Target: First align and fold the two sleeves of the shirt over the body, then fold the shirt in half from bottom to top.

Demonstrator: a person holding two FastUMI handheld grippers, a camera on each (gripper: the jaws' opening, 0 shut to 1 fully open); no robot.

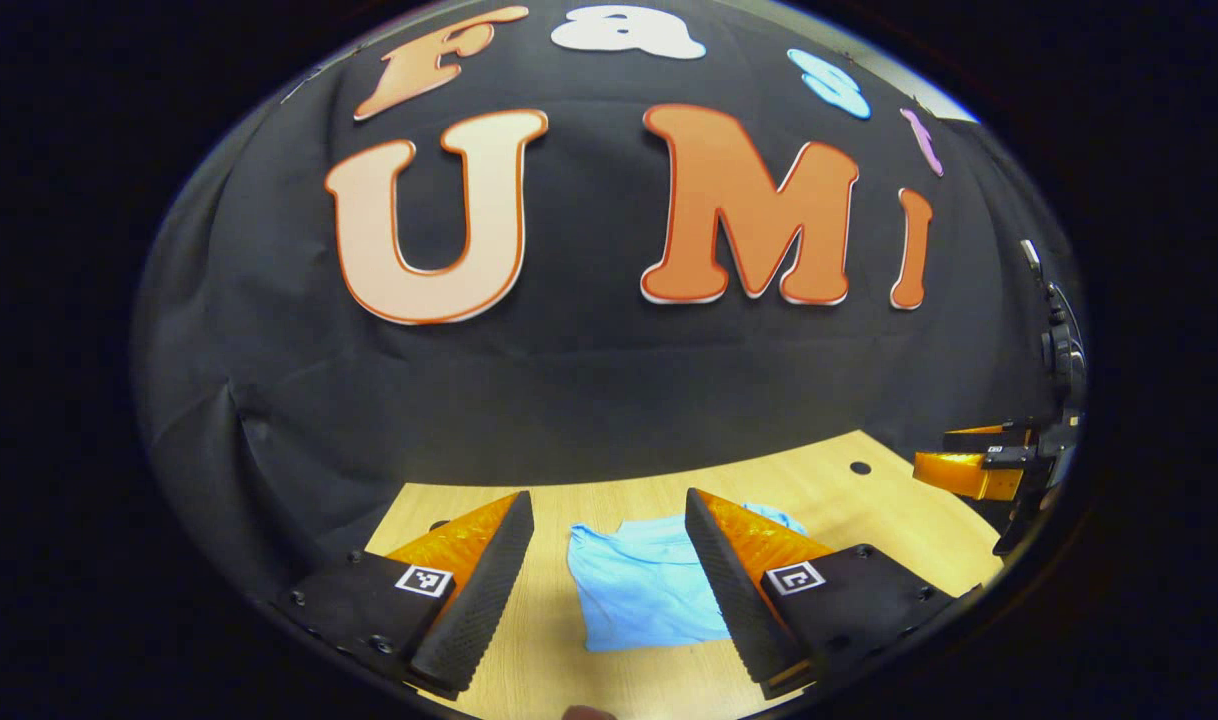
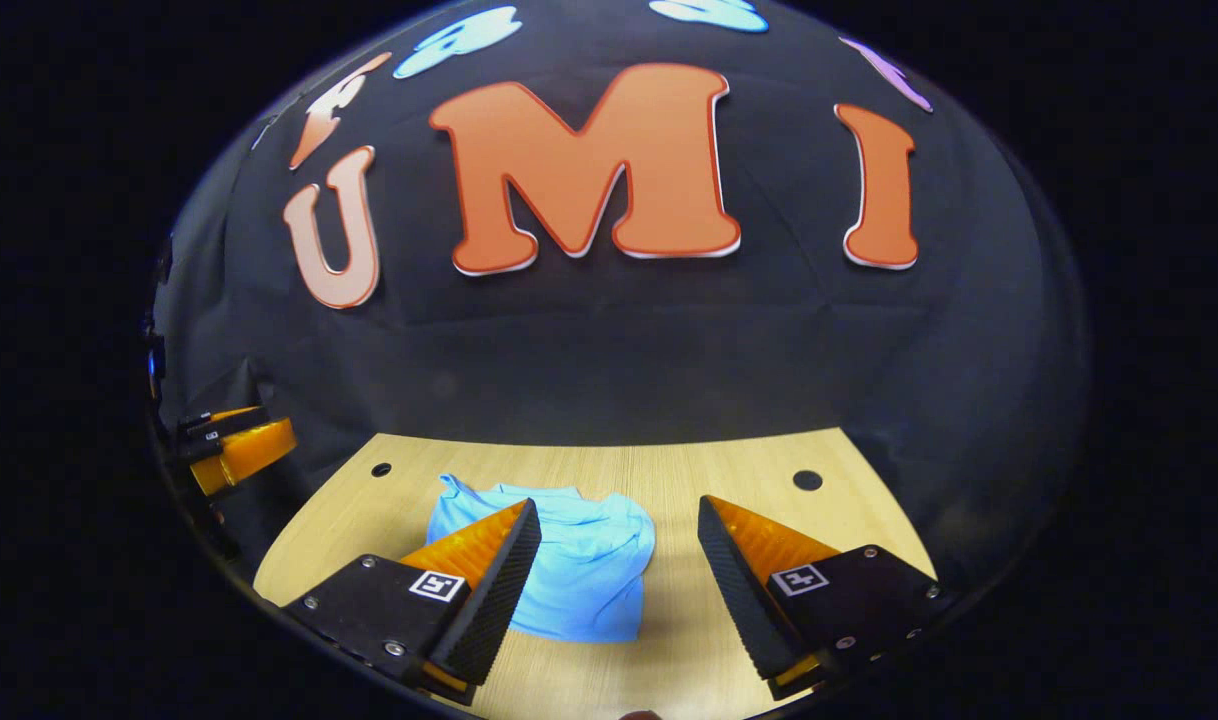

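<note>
Blue shirt (image 1: 644, 585) low centre on table (image 1: 869, 510): soft, light, floppy. We pinch sleeve edge. Left gripper (image 1: 609, 585) wide, empty; right gripper (image 2: 619, 590) wide, empty.

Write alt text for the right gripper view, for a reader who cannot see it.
A light blue shirt lies folded into a compact bundle on a wooden table, with the right gripper open above it, holding nothing. The left gripper is at the far left edge, off the shirt, in front of the black cloth wall.
</note>
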